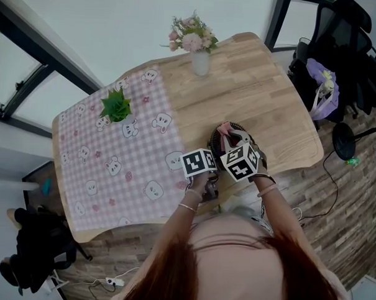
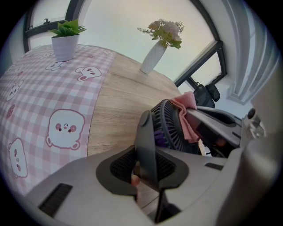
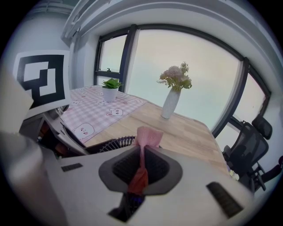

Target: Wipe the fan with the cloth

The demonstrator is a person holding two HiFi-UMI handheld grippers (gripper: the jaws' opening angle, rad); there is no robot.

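The left tool (image 2: pixel 147 170) clamps the fan (image 2: pixel 170 126), right tool (image 3: pixel 140 165) pinches cloth (image 3: pixel 148 137), vase (image 3: pixel 170 103) beyond.

This is looking like a homely corner of an office or studio. A light wooden table (image 1: pixel 252 93) is wearing a pink checked tablecloth with bear faces (image 1: pixel 113 161), and a white vase of pink flowers (image 1: pixel 200 61) and a small green potted plant (image 1: pixel 117 106) are standing on it. Tall dark-framed windows (image 3: pixel 185 66) are enclosing the room. A black office chair (image 1: pixel 345 35) is standing on wood-plank flooring (image 1: pixel 341 212).
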